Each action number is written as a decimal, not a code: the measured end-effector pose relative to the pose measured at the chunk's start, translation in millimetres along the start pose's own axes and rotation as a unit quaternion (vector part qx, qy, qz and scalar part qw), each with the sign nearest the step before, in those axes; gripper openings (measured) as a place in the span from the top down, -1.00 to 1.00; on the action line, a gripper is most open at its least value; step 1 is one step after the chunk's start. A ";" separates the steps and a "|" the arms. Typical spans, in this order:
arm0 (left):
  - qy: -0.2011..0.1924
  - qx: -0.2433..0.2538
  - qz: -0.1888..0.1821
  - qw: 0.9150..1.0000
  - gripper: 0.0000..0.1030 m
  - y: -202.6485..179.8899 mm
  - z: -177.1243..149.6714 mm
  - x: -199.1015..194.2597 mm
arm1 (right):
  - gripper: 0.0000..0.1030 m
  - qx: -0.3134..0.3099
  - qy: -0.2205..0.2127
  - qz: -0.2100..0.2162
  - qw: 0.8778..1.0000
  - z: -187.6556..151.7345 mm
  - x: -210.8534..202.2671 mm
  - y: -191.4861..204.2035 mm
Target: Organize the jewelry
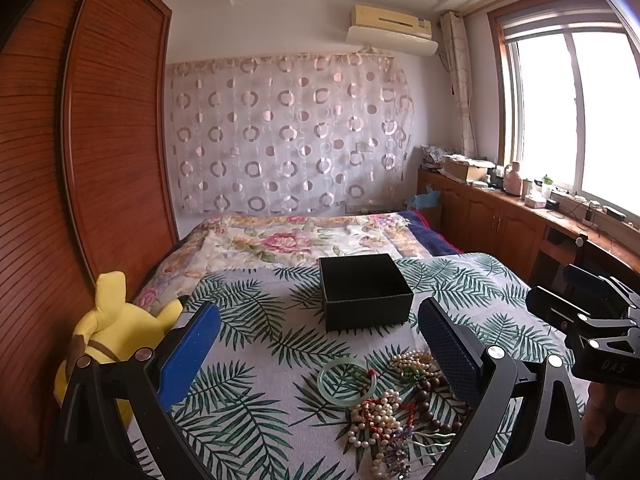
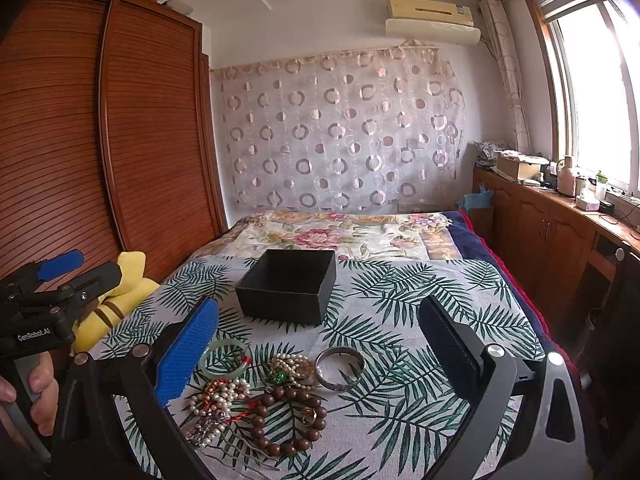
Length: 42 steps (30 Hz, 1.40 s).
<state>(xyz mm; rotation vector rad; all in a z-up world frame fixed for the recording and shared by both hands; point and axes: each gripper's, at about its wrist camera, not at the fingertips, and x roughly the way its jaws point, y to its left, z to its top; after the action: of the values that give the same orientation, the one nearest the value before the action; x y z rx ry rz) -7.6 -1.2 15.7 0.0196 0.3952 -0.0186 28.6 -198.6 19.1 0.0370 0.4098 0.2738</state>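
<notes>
Wooden bead bracelet (image 2: 288, 420) lying nearest at 6 o'clock amid tangled pearl strands (image 2: 218, 398) on the bed (image 2: 420, 300), black box (image 2: 290, 286) at 12; both grippers' jaws gaping empty; beads handling light, slippery, so pinching a stiff bangle (image 2: 340, 368) rim is looking easiest.

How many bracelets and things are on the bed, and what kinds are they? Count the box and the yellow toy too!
Green bangle: 1
Metal bangle: 1
Brown wooden bead bracelet: 1
Pearl bead tangles, strands too mixed to separate: 2 clumps
Purple crystal piece: 1
Black open box: 1
Yellow plush toy: 1
Total: 8
</notes>
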 end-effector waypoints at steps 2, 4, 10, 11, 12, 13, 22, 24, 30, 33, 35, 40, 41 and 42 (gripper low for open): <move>0.000 0.000 0.000 1.000 -0.86 0.0 -0.1 -0.1 | -0.95 0.000 -0.001 0.000 1.000 -0.2 -0.3 0.0; -0.001 0.000 0.000 1.000 -0.86 -0.2 2.5 -1.4 | -0.95 0.000 -0.001 0.000 1.000 -0.4 -0.2 0.0; -0.002 0.000 0.000 1.000 -0.86 -0.4 3.5 -1.9 | -0.95 0.000 -0.001 0.000 1.000 -0.9 0.1 0.0; -0.002 0.000 -0.001 1.000 -0.86 -0.5 5.8 -2.6 | -0.95 0.000 -0.001 0.000 1.000 -0.9 0.1 0.1; -0.003 0.000 -0.001 1.000 -0.86 -0.6 6.1 -2.8 | -0.95 0.000 -0.001 0.000 1.000 -0.9 0.2 0.1; -0.003 0.000 0.000 1.000 -0.86 -0.7 6.1 -2.6 | -0.95 0.000 -0.001 0.000 1.000 -0.9 0.2 -0.1; -0.004 0.001 -0.001 1.000 -0.86 -1.9 13.0 -9.2 | -0.95 0.000 0.000 0.001 1.000 -1.0 0.5 -0.7; -0.003 0.001 -0.001 1.000 -0.86 -2.8 17.3 -9.9 | -0.95 0.001 0.000 0.000 1.000 -1.1 1.0 -1.4; 0.010 0.000 -0.001 1.000 -0.86 -4.7 22.5 -2.8 | -0.95 0.001 0.005 0.001 1.000 -3.2 7.6 10.4; 0.021 0.000 0.001 1.000 -0.86 -5.4 20.8 5.6 | -0.95 0.004 0.013 0.003 1.000 -13.3 15.9 5.1; 0.029 0.000 0.001 1.000 -0.86 -5.0 20.9 11.3 | -0.95 0.004 0.018 0.005 1.000 -14.4 17.7 -0.1; 0.050 -0.002 0.003 0.999 -0.86 -2.7 10.5 24.4 | -0.95 0.001 0.032 0.013 0.999 -22.4 27.3 -5.3; 0.055 -0.003 0.002 0.999 -0.86 -0.3 6.9 27.4 | -0.95 0.000 0.035 0.013 0.999 -24.4 29.7 -7.0; 0.058 -0.003 0.002 0.998 -0.86 0.0 6.7 29.4 | -0.95 0.000 0.039 0.013 0.999 -25.7 31.9 -8.5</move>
<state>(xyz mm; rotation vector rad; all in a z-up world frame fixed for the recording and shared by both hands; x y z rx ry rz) 22.1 -1.8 10.6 0.0159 0.5104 -0.0126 48.6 -198.7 -17.6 0.0320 0.4864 0.3006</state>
